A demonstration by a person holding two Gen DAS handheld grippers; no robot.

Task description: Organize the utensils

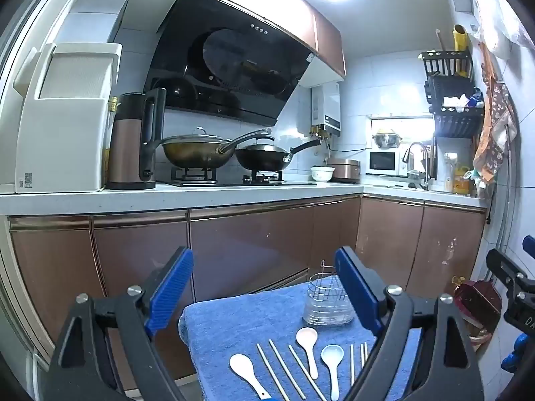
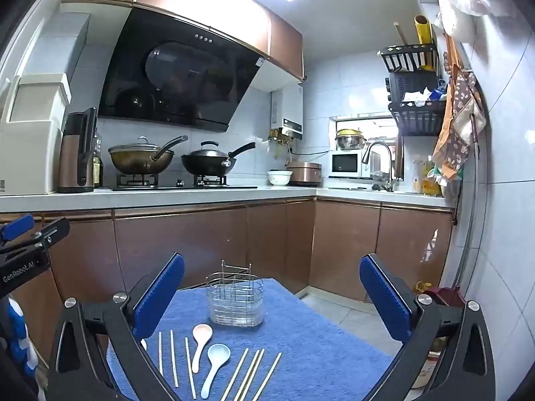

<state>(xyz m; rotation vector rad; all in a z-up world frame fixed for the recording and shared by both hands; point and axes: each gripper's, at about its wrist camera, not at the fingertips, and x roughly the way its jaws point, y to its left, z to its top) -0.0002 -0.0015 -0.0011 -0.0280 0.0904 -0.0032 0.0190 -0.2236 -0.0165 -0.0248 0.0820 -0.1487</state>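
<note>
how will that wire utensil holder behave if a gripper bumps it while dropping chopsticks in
The wire utensil holder looks empty and thin-framed, so it is probably light and may slide or tip when nudged. It stands on a soft blue towel, which may grip its base yet give uneven footing. Its clear lower tray looks smooth, likely slippery to pinch.

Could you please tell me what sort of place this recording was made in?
A home kitchen, most likely: two woks sit on a gas stove under a range hood, and a microwave stands beside a sink faucet.
</note>
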